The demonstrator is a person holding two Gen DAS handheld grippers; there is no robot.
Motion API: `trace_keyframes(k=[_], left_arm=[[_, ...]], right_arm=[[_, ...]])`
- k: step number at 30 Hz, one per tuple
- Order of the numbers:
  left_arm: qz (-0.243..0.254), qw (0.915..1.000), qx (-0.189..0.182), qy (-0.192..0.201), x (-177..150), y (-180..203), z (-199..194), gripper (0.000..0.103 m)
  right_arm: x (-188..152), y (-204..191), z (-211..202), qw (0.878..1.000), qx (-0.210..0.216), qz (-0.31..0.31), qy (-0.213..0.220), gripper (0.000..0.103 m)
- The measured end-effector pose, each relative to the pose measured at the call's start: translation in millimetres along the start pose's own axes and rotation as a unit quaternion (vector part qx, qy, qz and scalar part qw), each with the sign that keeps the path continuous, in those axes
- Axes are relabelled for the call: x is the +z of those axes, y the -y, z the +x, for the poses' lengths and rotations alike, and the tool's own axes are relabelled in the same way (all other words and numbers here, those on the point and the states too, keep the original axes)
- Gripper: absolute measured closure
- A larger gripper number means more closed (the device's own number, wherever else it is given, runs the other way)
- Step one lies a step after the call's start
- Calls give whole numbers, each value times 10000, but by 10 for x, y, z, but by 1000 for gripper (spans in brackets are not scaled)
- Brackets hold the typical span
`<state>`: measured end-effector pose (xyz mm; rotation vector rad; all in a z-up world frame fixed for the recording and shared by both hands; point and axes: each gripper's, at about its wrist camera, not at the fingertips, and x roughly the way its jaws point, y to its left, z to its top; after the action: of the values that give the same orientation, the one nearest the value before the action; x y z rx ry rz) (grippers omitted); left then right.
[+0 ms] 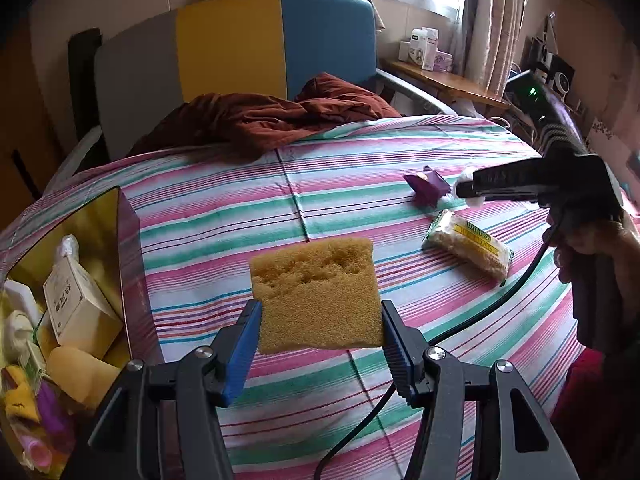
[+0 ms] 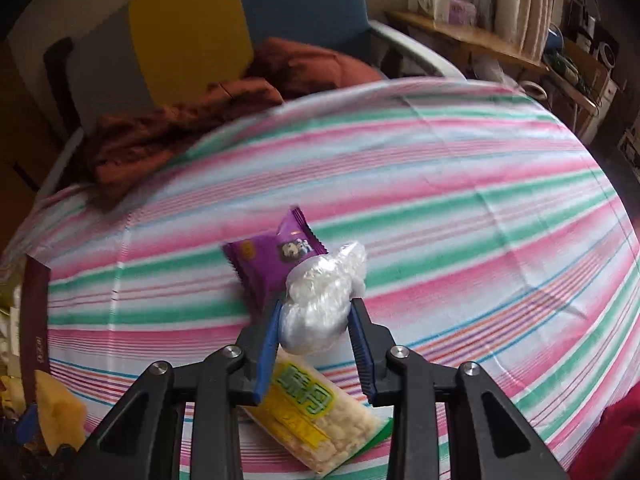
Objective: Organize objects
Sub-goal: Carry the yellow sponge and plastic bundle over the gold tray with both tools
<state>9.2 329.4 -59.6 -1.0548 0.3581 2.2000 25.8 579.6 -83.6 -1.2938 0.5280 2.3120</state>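
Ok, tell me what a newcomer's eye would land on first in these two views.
First the yellow sponge, clamped in the left tool above the striped bedsheet. Next the crumpled white plastic bag gripped by the right tool, with a purple snack packet just behind it and a yellow cracker pack below. At far left, the open box is already crowded with items.

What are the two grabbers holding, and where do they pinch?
Left hand-held gripper pinches the yellow sponge by its lower side edges. Right hand-held gripper squeezes the crumpled clear plastic bag around its middle.
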Motion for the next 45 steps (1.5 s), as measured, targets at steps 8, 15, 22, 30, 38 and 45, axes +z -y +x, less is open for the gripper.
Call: trace_keyframes(k=[8, 15, 22, 30, 38, 45], left_arm=[[-142, 9998, 12, -144, -26, -92, 48, 44], [-485, 9984, -103, -279, 31, -239, 73, 45], [-523, 9977, -86, -427, 80, -330, 157, 45], [-151, 9970, -55, -757, -23, -96, 405, 42], [-233, 9967, -99, -770, -41, -127, 444, 35], [-79, 9980, -103, -623, -49, -88, 426, 45]], right_arm=[[23, -293, -150, 9966, 610, -497, 257, 72], [-135, -722, -297, 9740, 1810, -1358, 30, 72], [-404, -1098, -14, 9585, 1527, -2286, -750, 72], [-449, -1099, 114, 9576, 1310, -2370, -983, 69], [-385, -1060, 227, 9616, 1212, -2259, -984, 61], [-374, -1074, 160, 9600, 1278, -2373, -759, 72]])
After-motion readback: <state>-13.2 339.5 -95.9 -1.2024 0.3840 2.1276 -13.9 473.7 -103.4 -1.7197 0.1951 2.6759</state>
